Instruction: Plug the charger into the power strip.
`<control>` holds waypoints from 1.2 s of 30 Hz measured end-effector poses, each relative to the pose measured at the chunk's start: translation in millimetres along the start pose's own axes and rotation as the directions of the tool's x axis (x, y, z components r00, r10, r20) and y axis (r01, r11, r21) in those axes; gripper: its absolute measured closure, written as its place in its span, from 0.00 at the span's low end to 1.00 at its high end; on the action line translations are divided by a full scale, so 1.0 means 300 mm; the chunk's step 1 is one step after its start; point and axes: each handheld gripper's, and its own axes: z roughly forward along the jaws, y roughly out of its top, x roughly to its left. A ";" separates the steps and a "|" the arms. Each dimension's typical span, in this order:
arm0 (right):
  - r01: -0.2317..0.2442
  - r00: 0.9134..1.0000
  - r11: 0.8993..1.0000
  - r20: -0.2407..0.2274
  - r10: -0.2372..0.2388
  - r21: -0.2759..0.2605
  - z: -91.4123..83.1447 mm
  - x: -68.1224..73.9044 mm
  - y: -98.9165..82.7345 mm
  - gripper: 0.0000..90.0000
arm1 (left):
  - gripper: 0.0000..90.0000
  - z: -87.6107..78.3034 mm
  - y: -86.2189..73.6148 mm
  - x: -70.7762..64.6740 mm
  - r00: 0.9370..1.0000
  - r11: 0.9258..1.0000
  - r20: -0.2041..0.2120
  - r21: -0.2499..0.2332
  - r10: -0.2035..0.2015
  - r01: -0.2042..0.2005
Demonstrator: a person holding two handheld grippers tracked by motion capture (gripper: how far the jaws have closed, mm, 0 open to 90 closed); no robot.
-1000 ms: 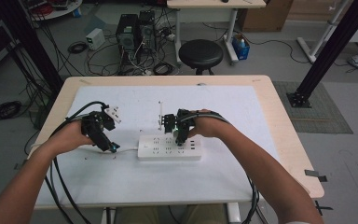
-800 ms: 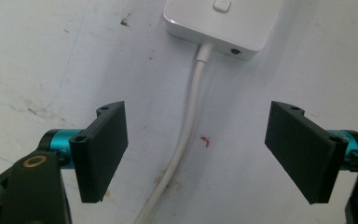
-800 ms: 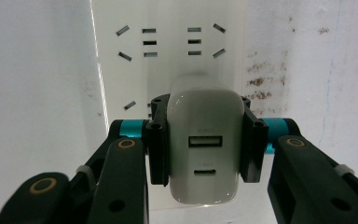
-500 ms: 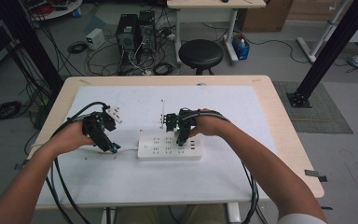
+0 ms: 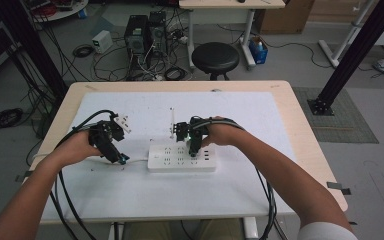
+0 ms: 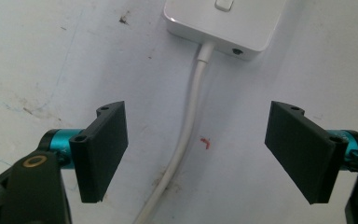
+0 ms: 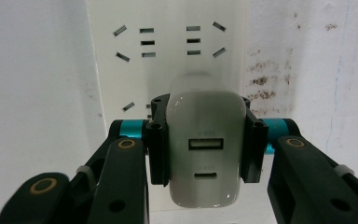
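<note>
A white power strip [image 5: 181, 158] lies on the white mat, its sockets [image 7: 168, 42] facing up. My right gripper [image 5: 194, 150] points down at the strip, shut on a white charger [image 7: 204, 151] with two USB ports showing. The charger sits against the strip's face; its prongs are hidden. My left gripper [image 5: 120, 159] hovers just left of the strip, open, its jaws standing either side of the strip's white cord [image 6: 186, 135] without touching it. The strip's end [image 6: 223, 23], with a button, shows at the top of the left gripper view.
A small white plug adapter [image 5: 124, 122] lies behind my left hand and a thin white stick [image 5: 171, 122] stands near the mat's middle. The wooden table [image 5: 305, 130] borders the mat. A stool [image 5: 215, 57] and computers stand beyond the far edge.
</note>
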 end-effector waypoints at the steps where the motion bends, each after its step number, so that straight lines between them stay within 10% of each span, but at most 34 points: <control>1: 0.007 1.000 1.000 -0.001 -0.007 0.005 0.002 -0.002 0.006 0.70 | 0.24 -0.001 0.001 -0.001 1.000 1.000 -0.001 -0.002 0.001 -0.001; 17: -0.069 0.997 0.991 -0.047 0.064 -0.116 0.020 -0.019 -0.051 0.69 | 0.24 -0.006 -0.040 0.006 1.000 1.000 -0.009 -0.004 -0.020 0.020; 36: 0.007 1.000 0.994 -0.028 -0.011 -0.110 0.017 -0.013 -0.044 0.59 | 0.24 0.000 -0.034 0.013 0.999 0.999 -0.020 -0.042 -0.035 0.034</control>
